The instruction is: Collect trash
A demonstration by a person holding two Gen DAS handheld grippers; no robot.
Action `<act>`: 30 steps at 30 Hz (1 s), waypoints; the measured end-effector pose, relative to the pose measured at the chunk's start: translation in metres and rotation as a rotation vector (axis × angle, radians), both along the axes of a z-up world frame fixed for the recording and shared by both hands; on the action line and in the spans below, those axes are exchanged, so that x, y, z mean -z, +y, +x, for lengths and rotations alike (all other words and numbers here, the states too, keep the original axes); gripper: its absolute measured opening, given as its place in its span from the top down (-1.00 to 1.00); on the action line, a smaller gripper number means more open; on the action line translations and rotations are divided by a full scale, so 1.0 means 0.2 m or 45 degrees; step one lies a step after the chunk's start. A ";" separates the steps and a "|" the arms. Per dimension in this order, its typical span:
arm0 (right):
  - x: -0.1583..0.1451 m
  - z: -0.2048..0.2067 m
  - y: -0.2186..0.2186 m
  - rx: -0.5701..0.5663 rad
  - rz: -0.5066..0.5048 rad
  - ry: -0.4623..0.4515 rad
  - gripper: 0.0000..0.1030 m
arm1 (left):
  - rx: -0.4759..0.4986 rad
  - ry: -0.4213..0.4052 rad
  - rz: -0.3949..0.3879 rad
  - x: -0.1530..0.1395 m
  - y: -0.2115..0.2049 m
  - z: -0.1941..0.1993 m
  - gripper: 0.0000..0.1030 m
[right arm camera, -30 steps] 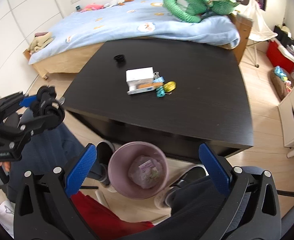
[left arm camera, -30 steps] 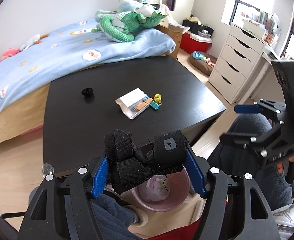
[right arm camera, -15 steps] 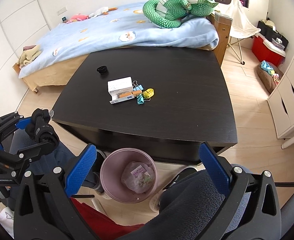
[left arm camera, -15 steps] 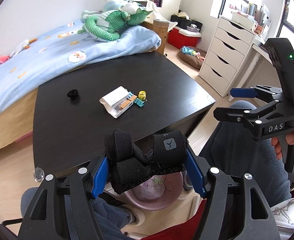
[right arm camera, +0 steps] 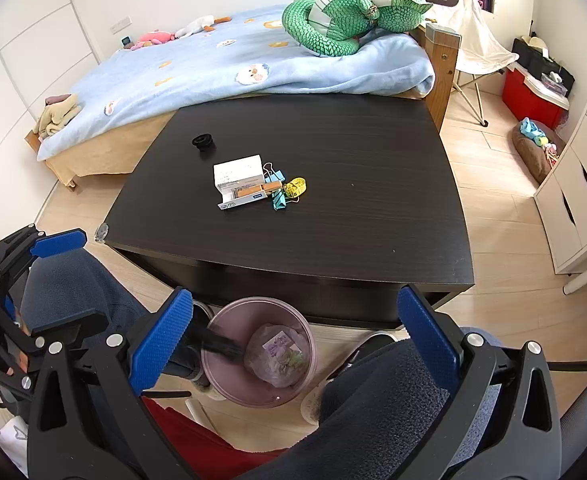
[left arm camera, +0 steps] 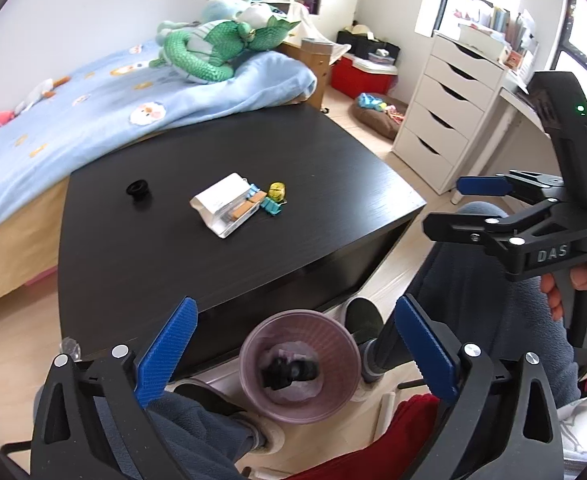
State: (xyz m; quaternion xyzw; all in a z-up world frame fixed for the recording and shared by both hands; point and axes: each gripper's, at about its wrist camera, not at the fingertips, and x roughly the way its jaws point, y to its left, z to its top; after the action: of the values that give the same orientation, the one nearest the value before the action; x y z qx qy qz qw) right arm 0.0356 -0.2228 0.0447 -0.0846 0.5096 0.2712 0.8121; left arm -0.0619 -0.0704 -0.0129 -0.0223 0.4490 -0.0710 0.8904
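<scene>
2 grippers are in view, 1 in each hand. The left gripper hangs over 1 pinkish waste bin on the floor by the tabletop; its jaws have just been opening and now stand wide with nothing between them. The black fabric bundle lies inside the bin, below the jaws and roughly midway between the 2 blue pads, on top of a crumpled plastic bag. In the right wrist view it shows only as a dark blur at the bin's rim. The right gripper also has its jaws spread wide and empty above the bin. On the tabletop lie 1 white box, 1 small black ring-shaped piece, 1 yellow item and some blue binder clips, their number unclear.
</scene>
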 end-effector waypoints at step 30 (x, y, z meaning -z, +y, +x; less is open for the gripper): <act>0.03 0.01 0.07 -0.045 0.009 0.025 -0.95 | -0.142 0.008 -0.021 0.01 0.15 0.00 -0.85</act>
State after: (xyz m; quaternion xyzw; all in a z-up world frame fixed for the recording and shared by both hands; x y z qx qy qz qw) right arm 0.0384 -0.2084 0.0395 -0.0882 0.5150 0.2883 0.8024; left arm -0.0627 -0.0396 -0.0150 -0.0548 0.4494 -0.0247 0.8913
